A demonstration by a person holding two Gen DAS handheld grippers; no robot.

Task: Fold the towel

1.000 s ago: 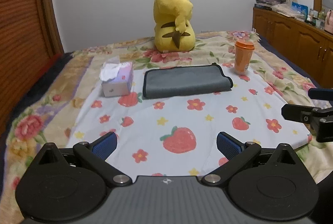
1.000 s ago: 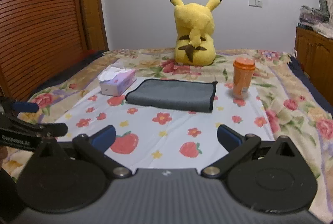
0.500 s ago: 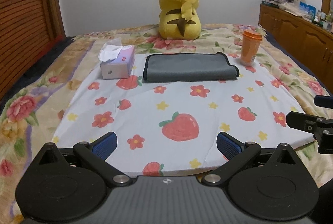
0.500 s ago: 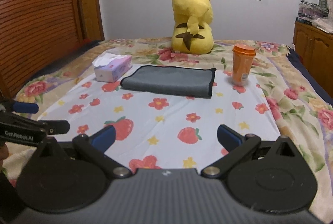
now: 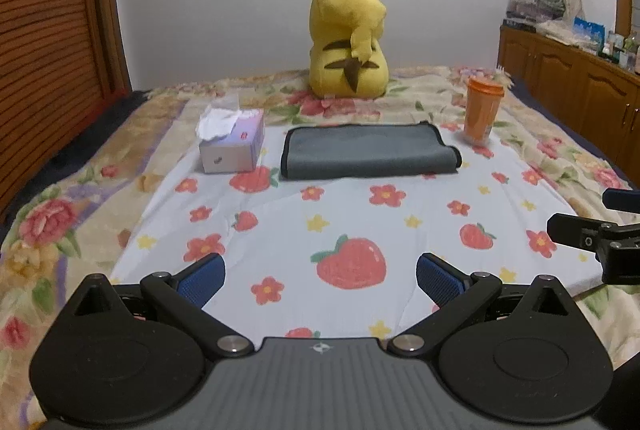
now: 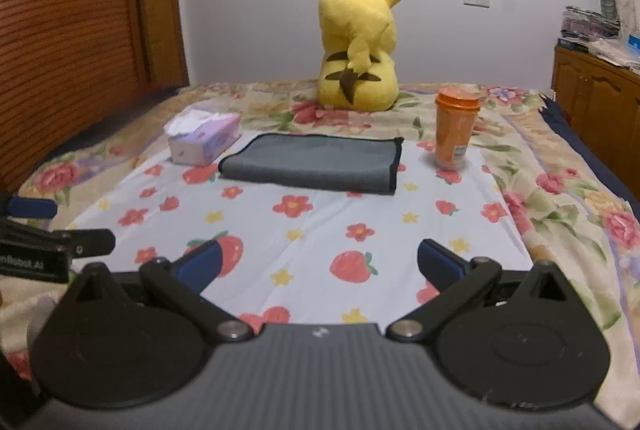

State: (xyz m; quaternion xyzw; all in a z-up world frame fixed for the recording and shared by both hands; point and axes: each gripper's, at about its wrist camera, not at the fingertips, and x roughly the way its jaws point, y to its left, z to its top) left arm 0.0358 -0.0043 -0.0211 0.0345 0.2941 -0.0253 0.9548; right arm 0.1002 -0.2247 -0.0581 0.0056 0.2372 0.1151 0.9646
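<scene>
I see soft, even indoor light in both wrist views, a little dim, with no glare and only faint shadows. Fisheye curve bends the wooden door (image 5: 52,30) and darkens the corners. The right view looks slightly blurred and grainy throughout.

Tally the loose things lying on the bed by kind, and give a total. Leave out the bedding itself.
Towel: 1
Tissue box: 1
Cup: 1
Plush toy: 1
Total: 4
</scene>
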